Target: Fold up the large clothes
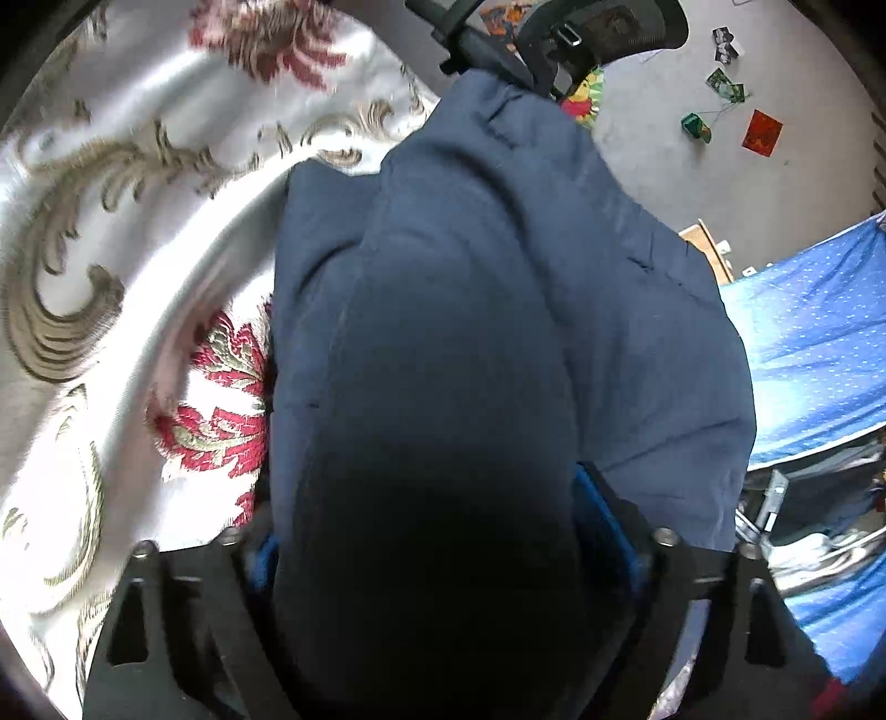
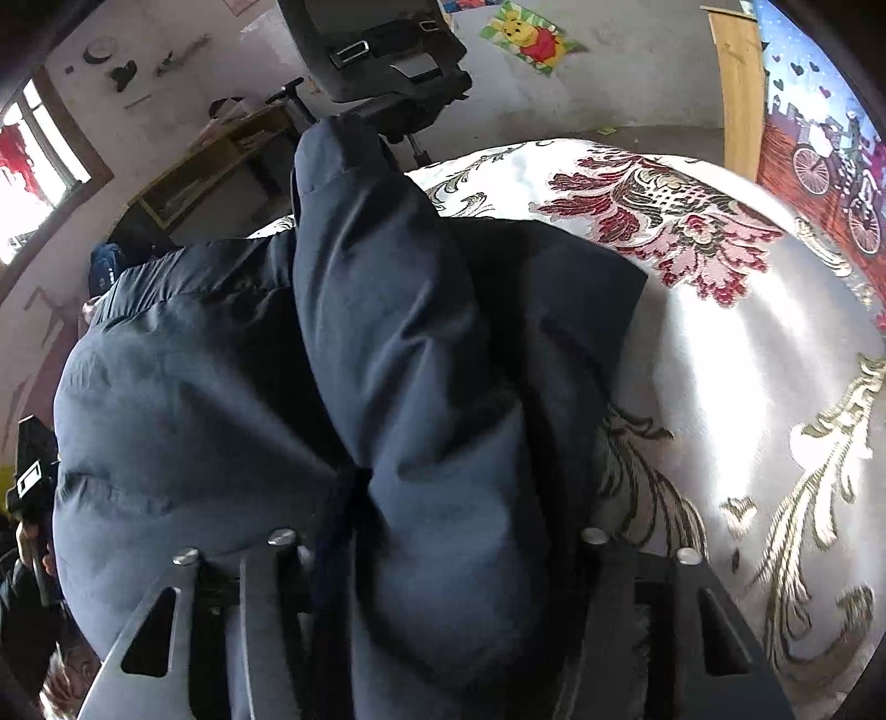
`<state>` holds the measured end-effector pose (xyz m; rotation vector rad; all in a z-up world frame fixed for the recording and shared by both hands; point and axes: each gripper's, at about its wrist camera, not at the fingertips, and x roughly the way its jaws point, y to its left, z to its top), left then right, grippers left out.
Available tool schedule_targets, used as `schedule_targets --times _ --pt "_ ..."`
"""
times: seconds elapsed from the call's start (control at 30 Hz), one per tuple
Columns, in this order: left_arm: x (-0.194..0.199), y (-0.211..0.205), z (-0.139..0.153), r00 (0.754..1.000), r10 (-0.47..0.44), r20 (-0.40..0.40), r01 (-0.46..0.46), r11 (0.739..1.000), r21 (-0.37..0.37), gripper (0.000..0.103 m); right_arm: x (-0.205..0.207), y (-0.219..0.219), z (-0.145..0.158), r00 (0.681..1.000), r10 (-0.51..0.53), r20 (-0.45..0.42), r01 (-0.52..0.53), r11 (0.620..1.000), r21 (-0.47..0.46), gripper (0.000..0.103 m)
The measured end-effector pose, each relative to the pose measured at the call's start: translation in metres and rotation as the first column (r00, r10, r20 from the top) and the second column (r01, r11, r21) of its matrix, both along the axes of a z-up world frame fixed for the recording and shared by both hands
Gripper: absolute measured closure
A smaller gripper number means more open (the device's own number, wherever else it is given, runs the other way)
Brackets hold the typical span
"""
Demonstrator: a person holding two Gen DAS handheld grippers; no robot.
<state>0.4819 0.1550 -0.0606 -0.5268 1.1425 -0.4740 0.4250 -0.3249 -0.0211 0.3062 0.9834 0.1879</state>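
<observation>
A large navy padded jacket fills the middle of the left wrist view, and it also fills the middle of the right wrist view. It lies bunched over a white floral cloth. My left gripper is shut on a thick fold of the jacket; blue pads show at both sides and the fingertips are hidden by fabric. My right gripper is shut on another thick fold of the jacket, its fingertips buried in the cloth. The other gripper shows at the left edge.
The white floral cloth covers the surface under the jacket. A black office chair stands beyond the far edge, and it also shows in the left wrist view. A blue dotted sheet lies to the right. A wooden shelf stands at the back left.
</observation>
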Motion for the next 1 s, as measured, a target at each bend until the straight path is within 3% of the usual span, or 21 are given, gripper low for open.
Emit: schedule_targets --times 0.13,0.23,0.27,0.37,0.43,0.47,0.63,0.73,0.87,1.0 --pt "-0.012 -0.013 0.018 0.997 0.013 0.076 -0.02 0.996 0.091 0.056 -0.001 0.011 0.019 1.0 0.013 -0.002 -0.013 0.999 -0.051 0.077" --pt "-0.031 -0.031 0.037 0.986 0.02 0.164 -0.053 0.978 0.201 0.067 -0.012 0.021 0.031 0.999 0.027 0.036 -0.023 0.993 -0.114 0.082" --pt "-0.043 -0.039 0.042 0.979 0.005 0.205 -0.058 0.966 0.254 0.069 -0.019 0.023 0.032 0.999 0.027 0.045 -0.021 0.991 -0.129 0.082" --pt "-0.071 -0.08 0.057 0.939 -0.087 0.333 -0.075 0.892 0.445 0.074 -0.035 0.022 0.032 0.999 0.015 0.05 -0.007 0.989 -0.15 0.084" --pt "-0.088 -0.105 0.058 0.915 -0.143 0.378 -0.086 0.845 0.528 0.077 -0.046 0.019 0.032 0.999 0.009 0.052 0.0 0.987 -0.162 0.085" --pt "-0.094 -0.113 0.057 0.91 -0.153 0.386 -0.09 0.836 0.542 0.078 -0.048 0.019 0.035 0.998 0.006 0.056 0.004 0.986 -0.165 0.085" --pt "-0.108 -0.121 0.056 0.907 -0.144 0.396 -0.092 0.85 0.519 0.083 -0.062 0.013 0.058 0.992 0.0 0.125 0.022 0.984 -0.179 0.09" --pt "-0.113 -0.128 0.073 0.907 -0.112 0.407 -0.11 0.868 0.484 0.086 -0.065 0.02 0.08 0.983 0.024 0.183 0.015 0.979 -0.206 0.091" --pt "-0.101 -0.145 0.106 0.889 -0.086 0.45 -0.134 0.89 0.436 0.086 -0.065 0.022 0.11 0.963 0.053 0.264 0.013 0.97 -0.242 0.091" --pt "-0.078 -0.172 0.115 0.877 -0.078 0.474 -0.138 0.904 0.404 0.086 -0.052 0.007 0.137 0.943 0.027 0.333 0.062 0.965 -0.254 0.091"
